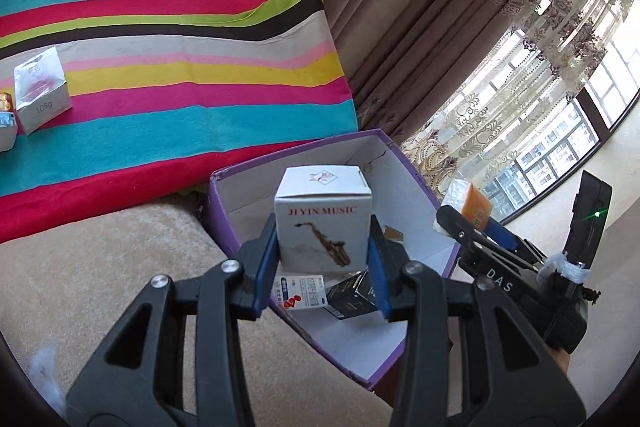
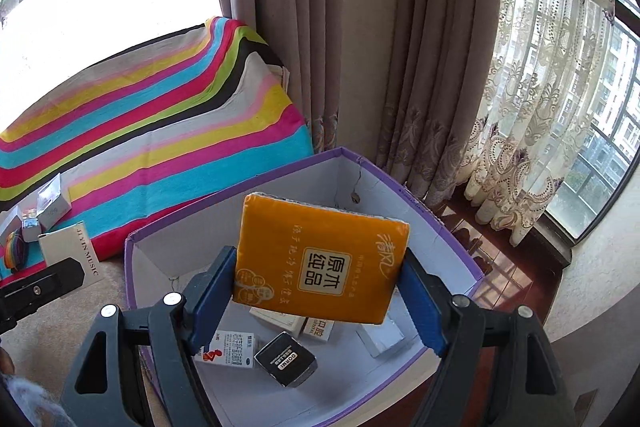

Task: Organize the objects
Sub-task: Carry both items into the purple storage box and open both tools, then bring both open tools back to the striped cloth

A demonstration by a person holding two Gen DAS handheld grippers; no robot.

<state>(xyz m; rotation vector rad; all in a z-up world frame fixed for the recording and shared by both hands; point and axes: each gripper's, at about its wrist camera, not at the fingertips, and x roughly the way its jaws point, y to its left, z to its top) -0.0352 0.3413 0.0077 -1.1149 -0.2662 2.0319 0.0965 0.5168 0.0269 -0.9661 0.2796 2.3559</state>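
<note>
My left gripper (image 1: 322, 259) is shut on a white "JI YIN MUSIC" box (image 1: 323, 223) with a saxophone picture, held above the open purple box (image 1: 224, 223). My right gripper (image 2: 316, 291) is shut on an orange tissue pack (image 2: 320, 259), held over the same purple box (image 2: 132, 267). The tissue pack (image 1: 474, 205) and right gripper show at the right in the left wrist view. The music box (image 2: 70, 251) shows at the left in the right wrist view. Inside the purple box lie a red-and-white medicine carton (image 2: 226, 347), a black carton (image 2: 286, 359) and white cartons.
A striped blanket (image 1: 180, 67) covers the sofa, carrying a silver-white "105g" box (image 1: 40, 87) and other small items at its left. A beige cushion (image 1: 100, 267) lies left of the purple box. Curtains (image 2: 360, 47) and a window stand behind.
</note>
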